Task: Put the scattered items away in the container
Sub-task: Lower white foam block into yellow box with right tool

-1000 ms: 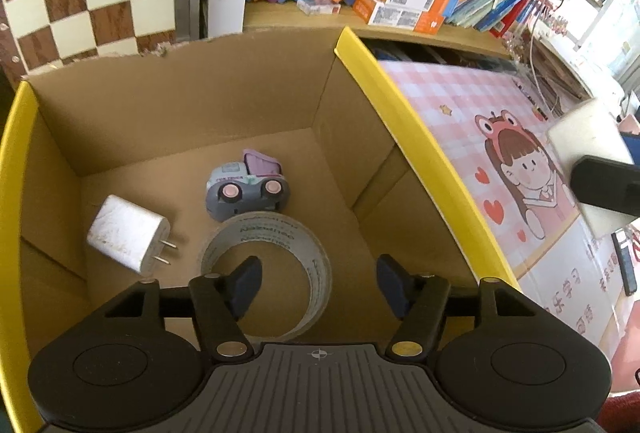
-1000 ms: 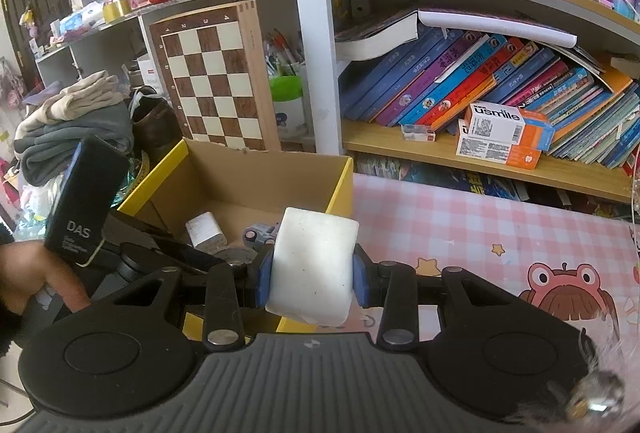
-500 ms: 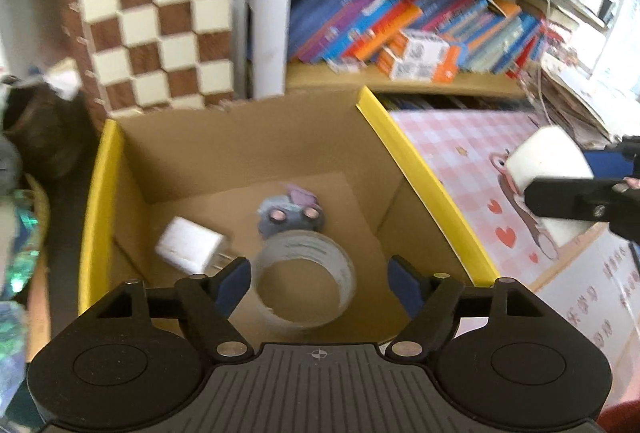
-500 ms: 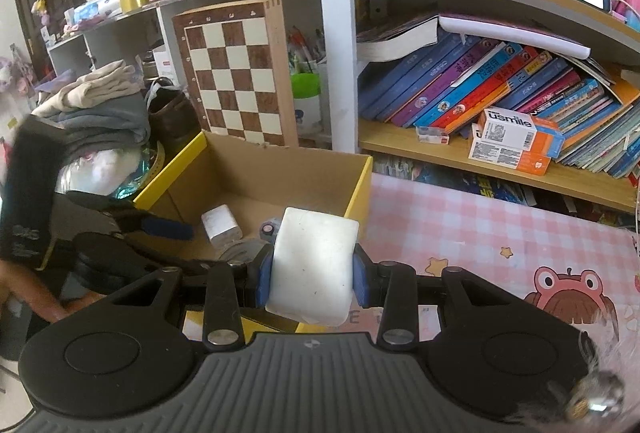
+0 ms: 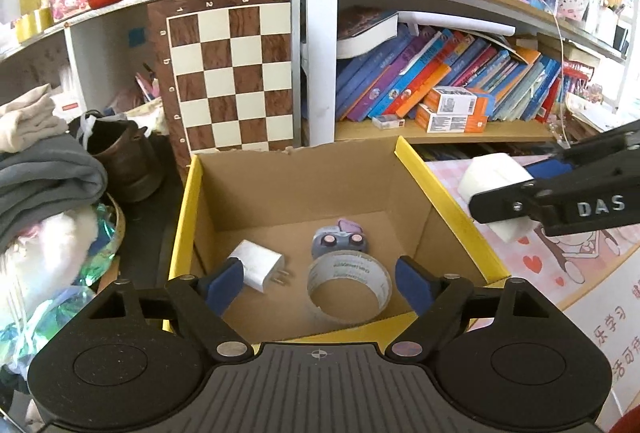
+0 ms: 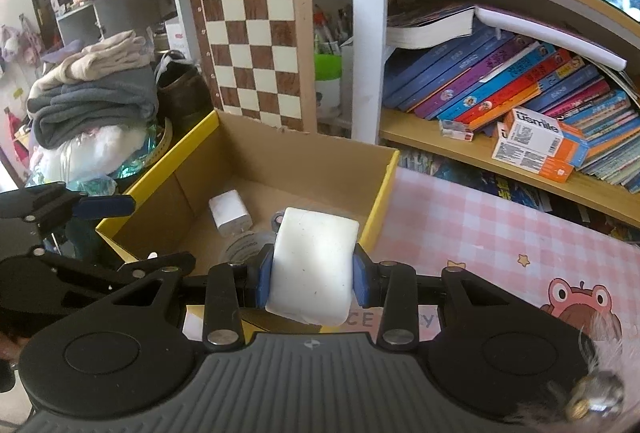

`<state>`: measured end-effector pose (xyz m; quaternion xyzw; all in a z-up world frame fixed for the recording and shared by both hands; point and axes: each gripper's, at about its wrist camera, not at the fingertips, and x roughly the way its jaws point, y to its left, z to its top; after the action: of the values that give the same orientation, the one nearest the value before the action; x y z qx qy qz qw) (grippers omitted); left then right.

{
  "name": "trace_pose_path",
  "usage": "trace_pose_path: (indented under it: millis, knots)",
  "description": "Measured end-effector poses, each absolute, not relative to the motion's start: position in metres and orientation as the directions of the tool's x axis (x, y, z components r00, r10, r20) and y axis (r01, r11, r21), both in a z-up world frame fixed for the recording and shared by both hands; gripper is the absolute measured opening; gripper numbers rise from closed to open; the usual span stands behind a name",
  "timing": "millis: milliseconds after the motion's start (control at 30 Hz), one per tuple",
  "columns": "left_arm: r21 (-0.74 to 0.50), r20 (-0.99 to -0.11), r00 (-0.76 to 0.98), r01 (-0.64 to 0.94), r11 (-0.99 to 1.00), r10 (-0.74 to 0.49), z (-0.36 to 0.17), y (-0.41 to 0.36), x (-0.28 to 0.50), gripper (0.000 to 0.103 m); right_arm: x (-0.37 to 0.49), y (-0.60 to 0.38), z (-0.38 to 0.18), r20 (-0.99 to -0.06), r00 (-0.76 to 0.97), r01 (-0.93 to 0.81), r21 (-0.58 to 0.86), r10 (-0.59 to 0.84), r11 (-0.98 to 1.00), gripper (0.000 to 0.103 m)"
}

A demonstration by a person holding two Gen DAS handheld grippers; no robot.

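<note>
Cardboard box (image 5: 304, 193) w/ yellow rims sits on the pink checked tablecloth (image 6: 500, 233), right against the shelf unit & in front of the upright chessboard (image 5: 232, 73) — open top faces up so stuff can just be dropped in, which is why both grippers come at it from above, angled down. Inside on the box floor: tape roll (image 5: 349, 287) lying flat nearest the camera, toy car (image 5: 339, 241) just behind it & touching or nearly so, white charger plug (image 5: 258, 265) to the left w/ prongs pointing toward the roll; all three apart from the walls, so prob. already tidied. Left gripper (image 5: 320, 283) hangs over the near rim, jaws wide & opening further, nothing pressed betw. the pads (the roll only lines up betw. them, down on the floor) — reads as a finished drop, empty now. Right gripper (image 6: 313, 273) is clamped narrow on the white block (image 6: 314, 265), pads squeezing both sides, block upright & sticking out beyond the fingertips so it can fall clear once let go. Block is still in the air, above the box's right-hand rim area, not yet over the middle; likely needs a bit more reach inward before release, else it could catch the yellow edge
</note>
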<state>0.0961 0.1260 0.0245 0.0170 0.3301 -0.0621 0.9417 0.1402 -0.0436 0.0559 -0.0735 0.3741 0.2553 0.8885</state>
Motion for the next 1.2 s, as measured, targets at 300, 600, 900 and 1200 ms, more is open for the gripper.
trace_pose_path:
  millis: [300,600,900,1200]
  knots:
    - [-0.031,-0.626,0.771,0.121,0.992,-0.114,0.021,0.132,0.094,0.085,0.151,-0.027,0.047,-0.730,0.563,-0.532,0.039,0.387,0.846,0.036]
    - [-0.034,-0.626,0.769,0.141,0.989,-0.131,0.019,0.132,0.096,0.086,0.172,-0.011,0.040,-0.748,0.540,-0.548,0.035,0.385,0.836,0.036]
    - [-0.012,-0.623,0.770,0.165,0.986,-0.137,0.018,0.128,0.098,0.086,0.212,0.013,0.028,-0.780,0.496,-0.573,0.036,0.381,0.819,0.036]
    - [-0.008,-0.626,0.768,0.168,0.986,-0.136,0.015,0.129,0.106,0.086,0.243,0.053,0.010,-0.816,0.432,-0.623,0.038,0.384,0.781,0.036]
